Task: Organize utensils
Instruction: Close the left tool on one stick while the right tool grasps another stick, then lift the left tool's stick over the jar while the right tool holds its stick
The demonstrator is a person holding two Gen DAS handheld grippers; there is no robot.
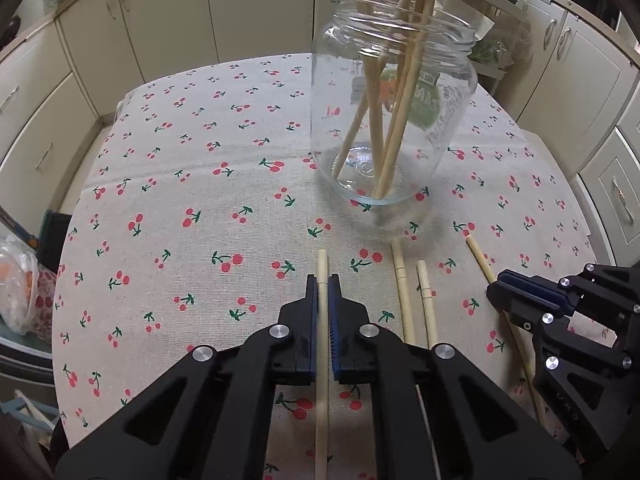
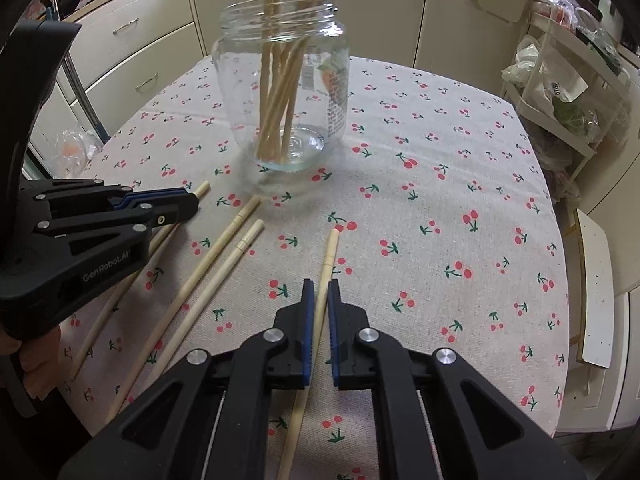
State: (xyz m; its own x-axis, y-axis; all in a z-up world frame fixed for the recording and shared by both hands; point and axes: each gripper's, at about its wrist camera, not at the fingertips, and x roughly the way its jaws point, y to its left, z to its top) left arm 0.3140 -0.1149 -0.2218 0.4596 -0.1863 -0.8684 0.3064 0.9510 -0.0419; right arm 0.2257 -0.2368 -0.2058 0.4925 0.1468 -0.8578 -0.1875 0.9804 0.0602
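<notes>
A clear glass jar [image 1: 394, 120] stands on the cherry-print tablecloth [image 1: 180, 168] and holds several wooden chopsticks. My left gripper [image 1: 322, 280] is shut on one chopstick [image 1: 322, 264] that runs between its blue pads. My right gripper [image 2: 318, 286] has its pads closed around another chopstick [image 2: 328, 256] lying on the cloth. Two more loose chopsticks [image 2: 224, 248] lie between the grippers. In the right wrist view the jar [image 2: 284, 92] stands ahead and the left gripper [image 2: 188, 200] is at the left over its chopstick [image 2: 202, 189].
Cream kitchen cabinets [image 1: 168, 12] surround the table. A plastic bag [image 1: 24, 288] lies off the table's left edge. A white rack with bags [image 2: 560, 80] stands at the right. The right gripper also shows in the left wrist view [image 1: 500, 282].
</notes>
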